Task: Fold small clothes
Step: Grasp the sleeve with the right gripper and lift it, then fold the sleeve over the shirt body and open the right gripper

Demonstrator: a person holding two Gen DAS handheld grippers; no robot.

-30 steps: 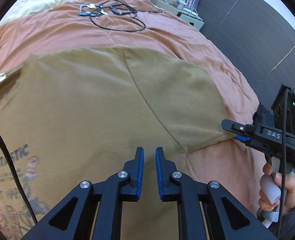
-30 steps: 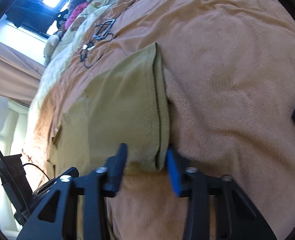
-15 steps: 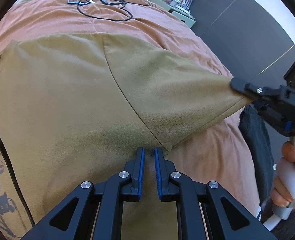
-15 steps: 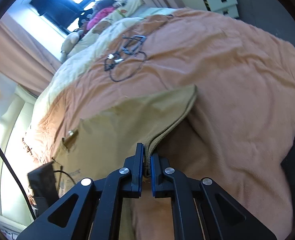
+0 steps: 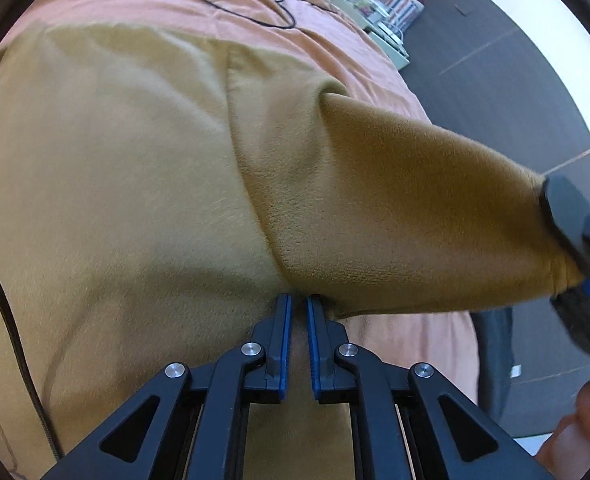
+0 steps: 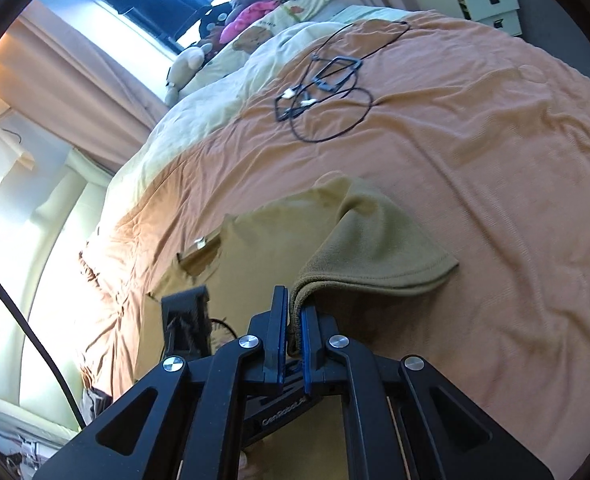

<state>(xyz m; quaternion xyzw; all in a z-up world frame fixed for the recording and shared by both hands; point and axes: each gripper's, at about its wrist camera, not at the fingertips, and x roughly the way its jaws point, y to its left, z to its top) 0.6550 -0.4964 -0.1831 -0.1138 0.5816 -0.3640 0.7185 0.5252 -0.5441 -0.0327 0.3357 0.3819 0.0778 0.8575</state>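
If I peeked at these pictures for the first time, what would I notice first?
Probably the big mustard-tan shirt spread across the orange blanket, with one sleeve lifted and pinched by the right gripper. The left gripper is shut at the armpit seam. Farther up the bed lies a tangle of black cables.

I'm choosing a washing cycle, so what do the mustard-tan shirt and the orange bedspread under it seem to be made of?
The mustard-tan shirt looks like soft knit cotton or a light fleece: matte, faintly fuzzy, with a stitched sleeve hem, draping limply where the right gripper lifts it. The orange bedspread looks like brushed microfibre or thin plush: a low, slightly sheeny nap with soft wrinkles. The fibre content of neither can be confirmed by sight.
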